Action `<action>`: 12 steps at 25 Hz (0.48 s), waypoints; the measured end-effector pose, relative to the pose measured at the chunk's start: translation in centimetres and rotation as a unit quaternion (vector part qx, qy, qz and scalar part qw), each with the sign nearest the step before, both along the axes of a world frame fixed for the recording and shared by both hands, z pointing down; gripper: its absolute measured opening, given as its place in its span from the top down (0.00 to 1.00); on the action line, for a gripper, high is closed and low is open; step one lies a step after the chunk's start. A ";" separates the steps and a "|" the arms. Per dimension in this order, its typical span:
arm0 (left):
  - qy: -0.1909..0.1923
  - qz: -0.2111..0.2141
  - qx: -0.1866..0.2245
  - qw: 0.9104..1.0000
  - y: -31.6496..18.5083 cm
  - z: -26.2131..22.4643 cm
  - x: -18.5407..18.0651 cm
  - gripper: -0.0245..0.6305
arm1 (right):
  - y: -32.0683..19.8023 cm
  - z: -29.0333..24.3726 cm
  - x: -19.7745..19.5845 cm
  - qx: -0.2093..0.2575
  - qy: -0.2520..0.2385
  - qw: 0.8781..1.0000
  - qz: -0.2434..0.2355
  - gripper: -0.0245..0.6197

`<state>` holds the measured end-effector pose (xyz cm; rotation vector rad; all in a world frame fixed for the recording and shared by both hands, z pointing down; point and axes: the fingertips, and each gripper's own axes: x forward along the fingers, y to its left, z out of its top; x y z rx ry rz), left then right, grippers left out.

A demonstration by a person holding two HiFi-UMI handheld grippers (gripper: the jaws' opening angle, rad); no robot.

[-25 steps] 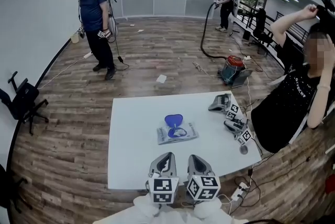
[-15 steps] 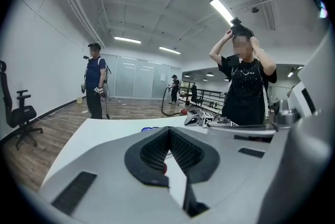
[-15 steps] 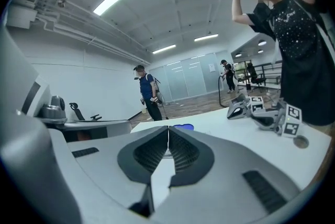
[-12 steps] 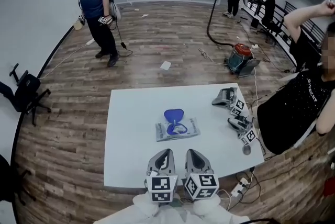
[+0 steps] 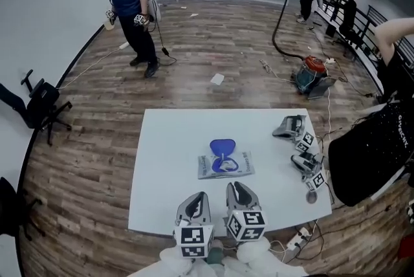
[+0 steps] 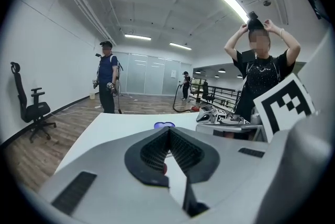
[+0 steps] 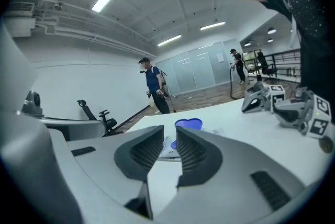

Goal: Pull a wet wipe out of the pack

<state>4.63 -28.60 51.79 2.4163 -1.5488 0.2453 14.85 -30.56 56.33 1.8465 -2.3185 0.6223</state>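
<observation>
The wet wipe pack (image 5: 226, 166) lies flat in the middle of the white table (image 5: 162, 140), its blue lid (image 5: 222, 147) flipped open on the far side. Both grippers hover side by side over the table's near edge, short of the pack. My left gripper (image 5: 197, 197) (image 6: 168, 131) has its jaws together with nothing in them. The jaws of my right gripper (image 5: 236, 186) (image 7: 170, 134) are opening with nothing between them. Through their gap the pack (image 7: 165, 149) and the blue lid (image 7: 188, 124) show ahead. The lid (image 6: 164, 125) also peeks over the left jaws.
Two spare grippers (image 5: 289, 127) (image 5: 309, 166) lie at the table's right edge, beside a person in black (image 5: 375, 153). Another person (image 5: 132, 4) stands on the wood floor beyond, and a vacuum cleaner (image 5: 314, 75) sits at the far right. An office chair (image 5: 39, 104) is at the left.
Both grippers have crept forward over the table's near edge, the right one further towards the pack. The head view has shifted, so the table sits lower in the picture.
</observation>
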 end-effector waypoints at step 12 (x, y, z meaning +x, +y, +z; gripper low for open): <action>-0.014 -0.018 -0.001 1.000 0.1 0.6 -2.1 0.97 | -4.0 3.9 0.2 -0.032 -0.002 0.999 0.002 0.80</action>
